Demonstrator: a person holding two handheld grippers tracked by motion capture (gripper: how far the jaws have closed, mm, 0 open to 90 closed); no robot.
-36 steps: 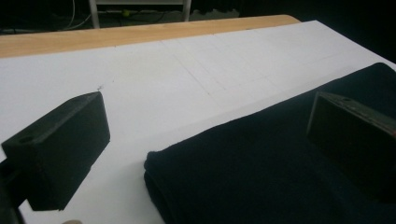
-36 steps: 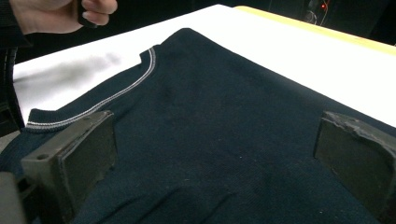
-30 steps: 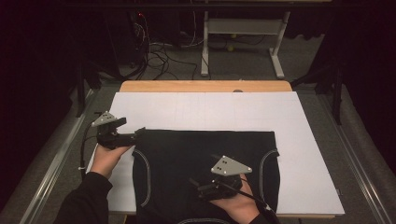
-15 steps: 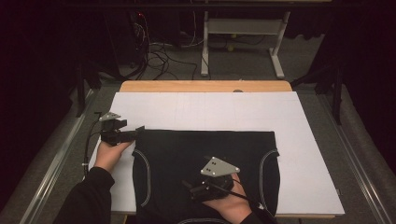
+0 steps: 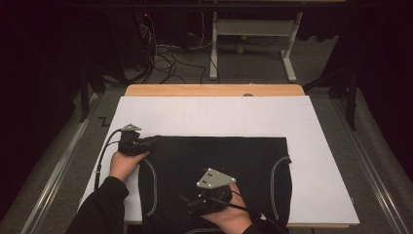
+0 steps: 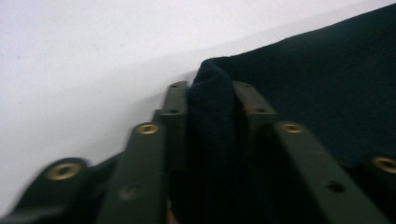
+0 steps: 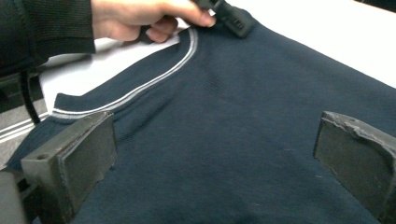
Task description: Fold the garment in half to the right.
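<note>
1. Currently the dark navy garment (image 5: 214, 170) lies flat on the white sheet (image 5: 214, 114) covering the table, taking up the near half of it, from about 9 o'clock across to 3 o'clock in the high view.
2. Left gripper (image 5: 146, 143) sits at the garment's far-left corner, roughly 10 o'clock from the cloth's centre. Its jaws have just been closing, and they now pinch a fold of the navy fabric (image 6: 212, 140): in the left gripper view the cloth stands bunched up between the two black jaws, which press on it from both sides.
3. Left hand (image 5: 125, 163) grips that tool from the near side; a dark sleeve (image 5: 100, 207) runs back to the bottom edge.
4. Right gripper (image 5: 207, 202) hovers over the garment's near-middle area, about 6 o'clock from the cloth's centre, grey plate on top. Its jaws stand wide apart, with flat fabric (image 7: 224, 140) between the pads and no pinch on it.
5. Pale curved trim (image 7: 154, 74) runs along the garment's edge; in the right gripper view it sits at 11 o'clock, just below the left hand (image 7: 140, 16).
6. Wooden table edge (image 5: 214, 90) shows at 12 o'clock beyond the sheet.
</note>
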